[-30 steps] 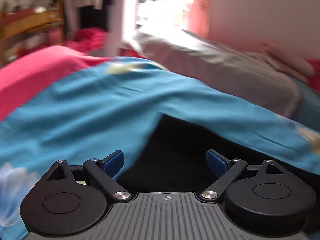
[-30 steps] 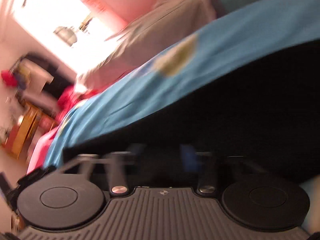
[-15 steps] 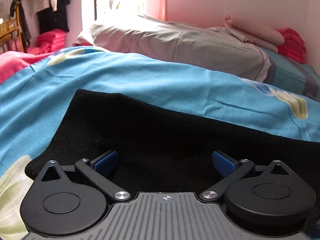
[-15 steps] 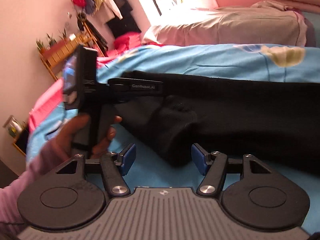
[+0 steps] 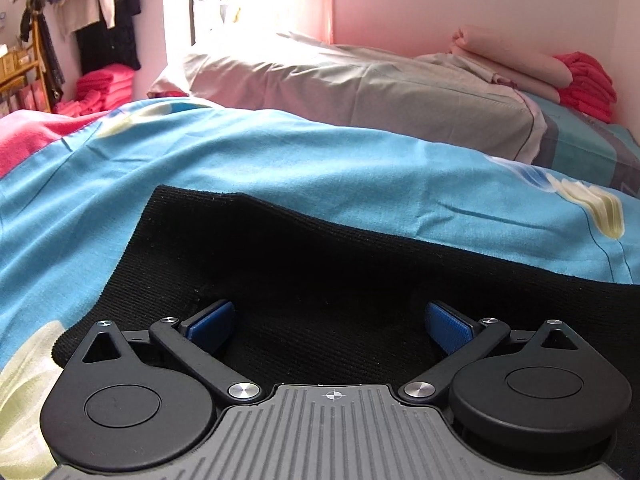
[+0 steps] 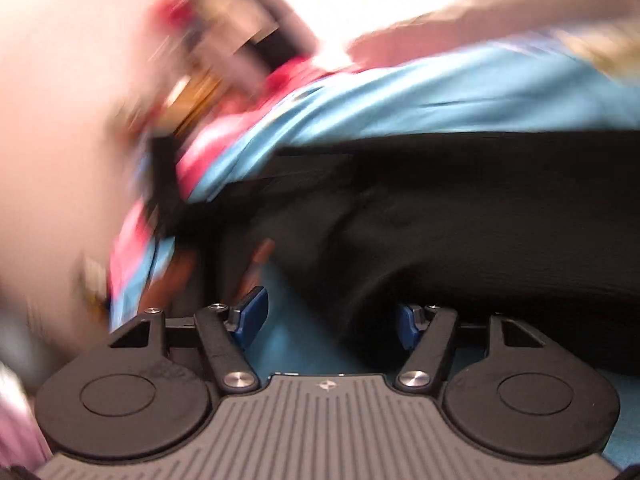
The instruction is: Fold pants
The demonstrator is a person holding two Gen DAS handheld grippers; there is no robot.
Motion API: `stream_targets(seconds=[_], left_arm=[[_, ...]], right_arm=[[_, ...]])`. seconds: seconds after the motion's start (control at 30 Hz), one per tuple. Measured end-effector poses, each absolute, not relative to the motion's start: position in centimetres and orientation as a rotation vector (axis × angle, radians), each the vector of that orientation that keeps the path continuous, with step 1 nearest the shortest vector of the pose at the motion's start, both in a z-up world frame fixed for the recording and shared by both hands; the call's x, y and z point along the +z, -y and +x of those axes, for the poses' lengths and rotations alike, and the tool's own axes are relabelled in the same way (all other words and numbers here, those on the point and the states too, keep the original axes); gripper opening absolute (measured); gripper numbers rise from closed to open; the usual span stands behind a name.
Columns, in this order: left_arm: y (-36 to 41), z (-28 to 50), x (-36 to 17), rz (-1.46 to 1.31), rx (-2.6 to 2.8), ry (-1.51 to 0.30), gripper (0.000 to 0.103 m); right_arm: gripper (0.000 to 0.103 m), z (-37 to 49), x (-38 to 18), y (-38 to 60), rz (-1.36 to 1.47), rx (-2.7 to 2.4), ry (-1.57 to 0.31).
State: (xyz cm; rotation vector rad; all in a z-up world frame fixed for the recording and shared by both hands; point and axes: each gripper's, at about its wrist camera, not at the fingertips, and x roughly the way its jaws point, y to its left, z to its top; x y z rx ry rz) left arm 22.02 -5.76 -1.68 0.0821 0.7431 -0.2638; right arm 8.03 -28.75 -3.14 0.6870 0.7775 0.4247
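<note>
Since half a second ago your right gripper (image 6: 326, 322) has swung left, so its view is smeared; your left gripper (image 5: 328, 326) has barely moved. Your black ribbed pants (image 5: 328, 264) lie flat on the blue bedsheet (image 5: 280, 160), one edge straight, with a bunched fold nearest the right gripper. Left jaws stand wide over the cloth, gripping nothing. Right jaws are closing, apart, the fold's edge between them.

The right wrist view is smeared by motion: the room's upper left is unreadable, and a brownish shape (image 6: 172, 280) stays unclear. The black pants (image 5: 360, 280) run off the left wrist view's right edge.
</note>
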Motion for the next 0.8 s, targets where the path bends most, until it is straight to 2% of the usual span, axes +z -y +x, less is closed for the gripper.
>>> stream_targets(seconds=[0.03, 0.13, 0.17, 0.33, 0.37, 0.43, 0.5, 0.57, 0.6, 0.63, 0.67, 0.8], left_arm=[[5.8, 22.0, -1.7, 0.083, -0.263, -0.743, 0.103], [5.8, 22.1, -1.7, 0.084, -0.263, -0.744, 0.103], [5.8, 22.0, -1.7, 0.083, -0.263, -0.744, 0.103], [5.8, 22.1, -1.7, 0.087, -0.261, -0.742, 0.103], [5.8, 22.1, -1.7, 0.088, -0.26, -0.742, 0.103], [5.8, 22.1, -1.8, 0.092, -0.258, -0.74, 0.103], [5.8, 22.0, -1.8, 0.095, -0.259, -0.738, 0.103], [5.8, 22.0, -1.9, 0.098, -0.261, -0.734, 0.103], [5.8, 22.0, -1.9, 0.1, -0.262, -0.733, 0.103], [5.8, 22.0, -1.9, 0.102, -0.262, -0.732, 0.103], [5.8, 22.0, -1.9, 0.102, -0.262, -0.732, 0.103], [5.9, 21.9, -1.9, 0.106, -0.26, -0.731, 0.103]], right_arm=[[0.058, 7.7, -3.0, 28.2, 0.635, 0.451, -0.799], [0.069, 5.3, -0.8, 25.1, 0.377, 0.575, -0.8], [0.069, 4.3, 0.0, 24.9, 0.323, 0.579, -0.774], [0.07, 2.7, 2.5, 28.4, 0.398, 0.535, -0.692], [0.072, 2.7, 2.9, 29.4, 0.441, 0.499, -0.642], [0.083, 3.4, 2.6, 31.0, 0.546, 0.402, -0.573], [0.082, 4.5, 1.4, 32.0, 0.594, 0.294, -0.562], [0.079, 5.8, -0.2, 33.1, 0.59, 0.173, -0.615], [0.068, 6.0, -0.9, 34.4, 0.619, 0.119, -0.639], [0.046, 5.8, -1.7, 36.2, 0.684, 0.103, -0.634], [0.039, 5.3, -2.1, 38.0, 0.749, 0.09, -0.619], [0.04, 1.1, -2.3, 46.2, 0.861, -0.106, -0.481]])
